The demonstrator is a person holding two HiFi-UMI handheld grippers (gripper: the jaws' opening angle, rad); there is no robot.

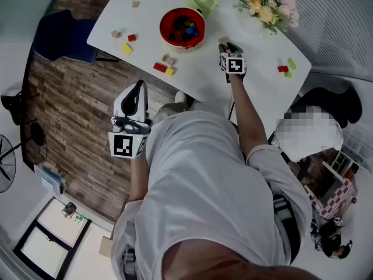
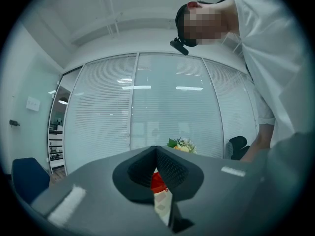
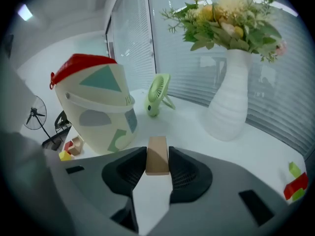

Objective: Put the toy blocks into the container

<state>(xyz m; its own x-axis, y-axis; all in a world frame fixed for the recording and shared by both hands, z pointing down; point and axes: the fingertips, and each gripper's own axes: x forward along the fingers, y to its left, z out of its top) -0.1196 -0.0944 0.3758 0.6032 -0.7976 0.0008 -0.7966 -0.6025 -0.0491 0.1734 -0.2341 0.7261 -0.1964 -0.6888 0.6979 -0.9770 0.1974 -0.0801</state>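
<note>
**A thin hold on one block, with a tall tub to clear**

The left gripper hangs off the table's near edge, over the floor. It points level with its jaws together and nothing between them. It adds little risk where it is, but it cannot steady anything either.

On the left part of the table lie loose pieces, among them a yellow block. A red block lies nearer the middle. They lie apart from one another and are unlikely to be disturbed by a carry from the right.

The container stands mid-table and already holds several blocks. From the right gripper view its wall rises well above the jaws. A low, direct carry could therefore strike the side and shove or tip it, spilling what is inside.

Just right of the container, the right gripper is angled down at the table. Its jaws are narrow and pressed on a tan block. The pads hold only the block's near end, and the rest sticks out ahead. I judge that a quick lift or a twist of the wrist could make it pivot or slide free. It would then drop short of the rim. Whether it is off the table yet I cannot tell.

Further right stands a white vase of flowers. A wide outward swing could knock it.
</note>
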